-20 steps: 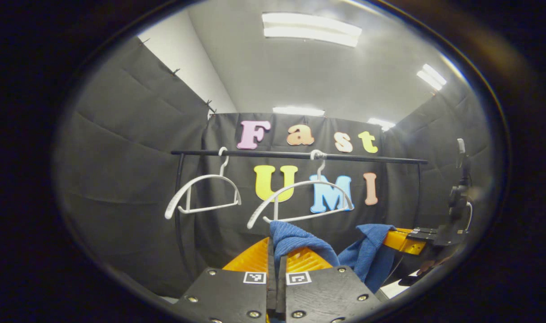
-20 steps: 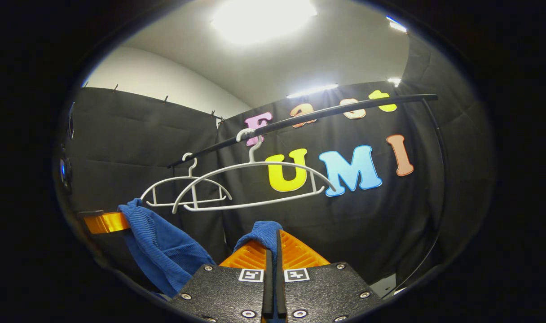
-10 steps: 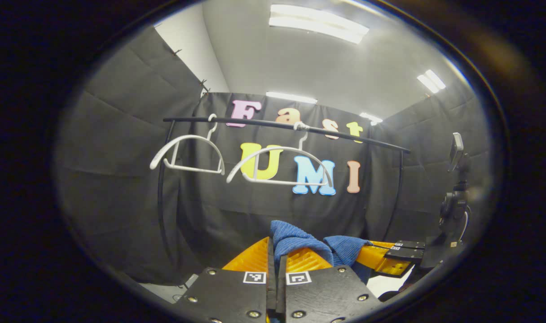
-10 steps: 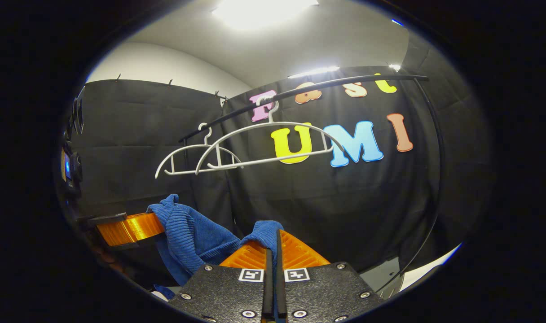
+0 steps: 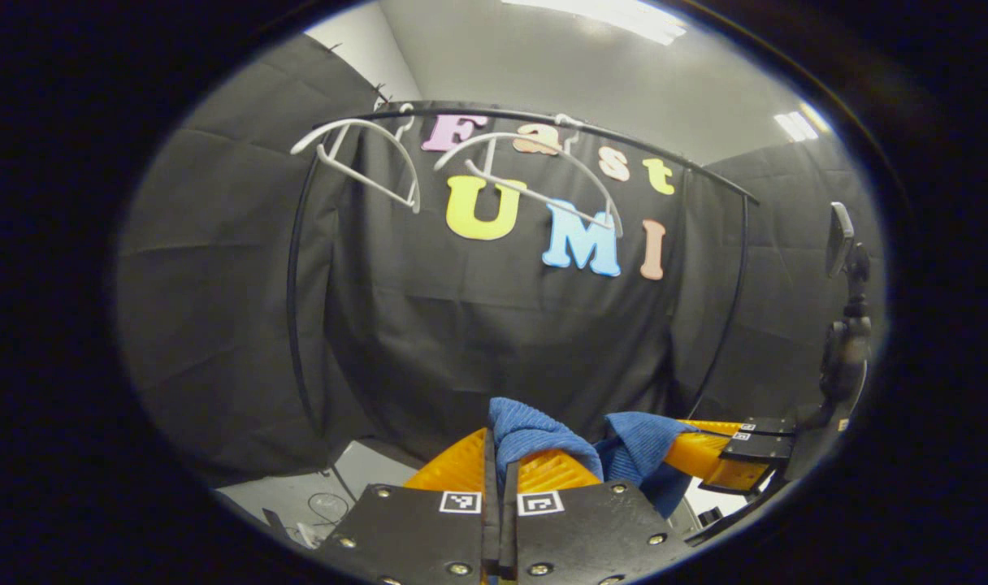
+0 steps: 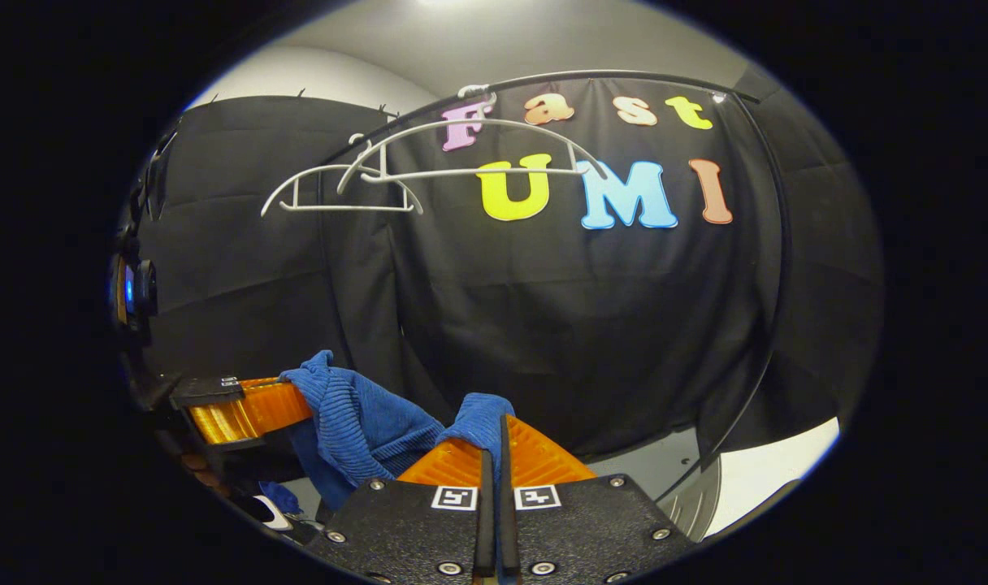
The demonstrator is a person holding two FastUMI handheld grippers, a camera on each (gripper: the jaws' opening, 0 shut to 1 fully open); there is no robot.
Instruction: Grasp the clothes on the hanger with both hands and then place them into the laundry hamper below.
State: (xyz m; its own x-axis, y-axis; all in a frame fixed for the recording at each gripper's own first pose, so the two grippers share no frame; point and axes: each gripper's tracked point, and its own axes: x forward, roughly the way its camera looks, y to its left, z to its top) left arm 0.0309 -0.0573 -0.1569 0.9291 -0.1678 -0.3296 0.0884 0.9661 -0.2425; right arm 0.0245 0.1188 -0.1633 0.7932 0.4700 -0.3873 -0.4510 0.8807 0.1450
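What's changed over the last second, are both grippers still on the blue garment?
Both grippers have come down: the rail and the two white hangers have climbed toward the top of each view, and pale floor now shows below. The blue garment has dropped with them and bunched closer between the two. Unchanged: left gripper and right gripper stay shut on the garment, and both hangers hang bare on the rail.

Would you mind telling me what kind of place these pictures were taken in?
Most likely a recording booth staged as a laundry corner, not a real home: black cloth walls, a black garment rail carrying two bare white hangers, and a camera on a stand to one side.
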